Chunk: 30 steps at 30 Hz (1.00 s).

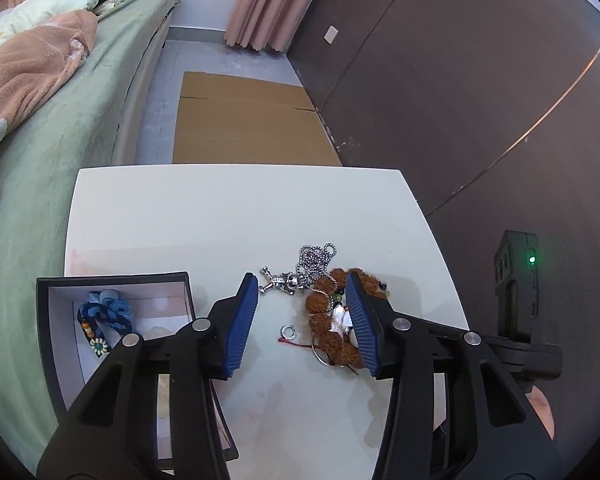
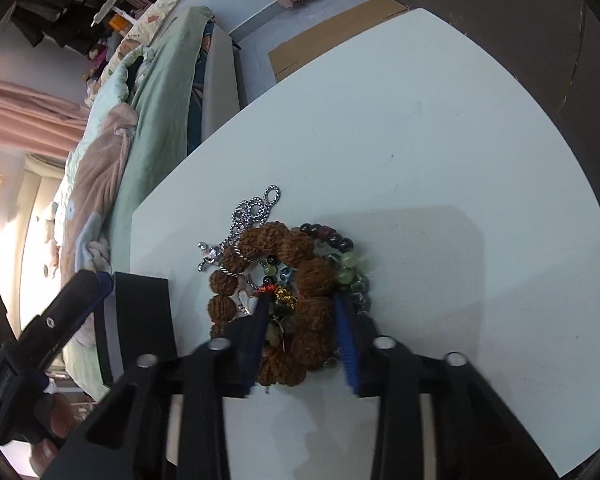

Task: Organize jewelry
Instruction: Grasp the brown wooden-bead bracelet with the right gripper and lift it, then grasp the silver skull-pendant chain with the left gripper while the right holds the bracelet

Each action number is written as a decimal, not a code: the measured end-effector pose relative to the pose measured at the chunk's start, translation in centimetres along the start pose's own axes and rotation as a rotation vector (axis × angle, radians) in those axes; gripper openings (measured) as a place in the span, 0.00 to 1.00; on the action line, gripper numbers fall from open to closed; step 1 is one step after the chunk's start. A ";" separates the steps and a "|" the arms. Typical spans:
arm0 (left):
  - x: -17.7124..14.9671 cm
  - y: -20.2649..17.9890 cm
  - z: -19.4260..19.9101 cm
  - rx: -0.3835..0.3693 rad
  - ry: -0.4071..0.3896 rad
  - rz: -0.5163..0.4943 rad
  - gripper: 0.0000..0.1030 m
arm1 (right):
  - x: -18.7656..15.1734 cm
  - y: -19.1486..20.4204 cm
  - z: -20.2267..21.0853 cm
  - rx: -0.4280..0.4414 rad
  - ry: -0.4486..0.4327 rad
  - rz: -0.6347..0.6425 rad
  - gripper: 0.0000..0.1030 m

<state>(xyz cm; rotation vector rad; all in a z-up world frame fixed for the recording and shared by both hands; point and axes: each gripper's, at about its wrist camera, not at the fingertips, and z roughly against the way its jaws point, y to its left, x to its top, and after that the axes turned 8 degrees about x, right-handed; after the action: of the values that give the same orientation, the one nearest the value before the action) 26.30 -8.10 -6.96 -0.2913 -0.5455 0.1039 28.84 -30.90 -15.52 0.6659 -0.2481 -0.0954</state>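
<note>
two grippers work one small white table [image 1: 228, 208] beside a bed, and you have split the job between them. your left gripper [image 1: 304, 320] hangs spread wide and empty over the near middle of the table, its blue pads well apart, with a little silver ring [image 1: 288, 331] on a red thread lying in the gap between them. at its nine o'clock sits the black jewelry box [image 1: 44, 320], lid off, a blue braided bracelet [image 1: 98, 320] already laid inside against the white lining; the box stands close to the heap, likely so each carry is short.

at the left gripper's one o'clock lies the remaining tangle: a brown seed-bead bracelet [image 2: 300, 280], a silver ball chain [image 1: 316, 258] with a skull-and-bones pendant [image 1: 284, 282] trailing toward eleven o'clock, and a strand of dark and green glass beads [image 2: 346, 256] tucked along the heap's three o'clock side.

your right gripper [image 2: 300, 332] reaches into that heap from six o'clock, its fingers straddling the near arc of the brown beads. they stand narrowed around the strand and seem to touch it, but whether they pinch it firmly cannot be told. the straddle looks chosen to lift the biggest piece first; judging by the overlap, the chain and glass strand may drag along.
</note>
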 end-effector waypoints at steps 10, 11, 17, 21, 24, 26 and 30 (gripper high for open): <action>-0.1 -0.6 -0.8 0.009 0.009 -0.016 0.45 | -0.8 2.2 4.5 0.092 -0.109 0.055 0.18; 0.0 -0.8 -0.9 0.010 0.011 -0.018 0.45 | -0.8 2.3 5.0 0.098 -0.119 0.061 0.18; 0.1 -1.7 -2.3 0.018 0.031 -0.029 0.45 | -0.7 1.9 7.7 0.145 -0.170 0.048 0.18; 0.1 -2.7 -3.9 0.037 0.054 -0.046 0.45 | -0.3 1.2 9.1 0.169 -0.199 0.029 0.18; 0.0 -3.2 -4.9 0.062 0.066 -0.056 0.45 | -0.4 0.6 10.4 0.183 -0.224 0.019 0.18; 0.0 -3.6 -5.7 0.087 0.079 -0.059 0.45 | -0.3 0.1 11.1 0.184 -0.239 0.015 0.18; 0.0 -4.1 -7.0 0.136 0.094 -0.067 0.49 | -0.2 -0.9 11.7 0.184 -0.250 -0.005 0.18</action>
<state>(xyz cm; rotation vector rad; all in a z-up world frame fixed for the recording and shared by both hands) 30.06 -13.75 -11.45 -0.1439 -0.4526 0.0615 25.60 -38.59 -7.21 0.8382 -0.5005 -0.1624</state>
